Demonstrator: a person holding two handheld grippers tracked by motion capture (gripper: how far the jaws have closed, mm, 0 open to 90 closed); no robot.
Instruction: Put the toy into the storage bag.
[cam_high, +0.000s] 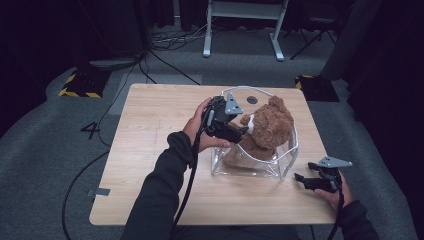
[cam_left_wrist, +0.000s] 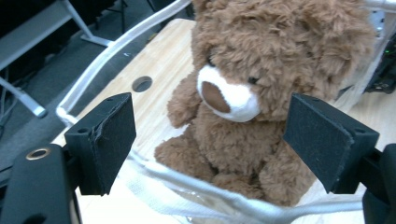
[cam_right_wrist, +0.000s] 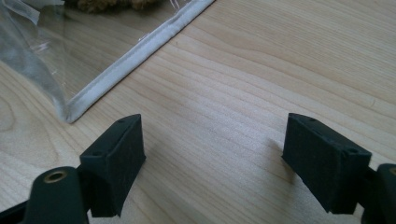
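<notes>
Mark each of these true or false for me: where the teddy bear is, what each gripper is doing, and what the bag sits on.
1. The teddy bear sits inside the clear bag. True.
2. The left gripper is clamped on the bear's arm. False: its jaws stand open in front of the bear, with nothing pressed between them.
3. The right gripper is open above bare table. True.
4. The right gripper holds the bag's white edge. False: it is apart from the bag, beside its corner.
5. The bag lies on the grey floor. False: it stands on the wooden table.
</notes>
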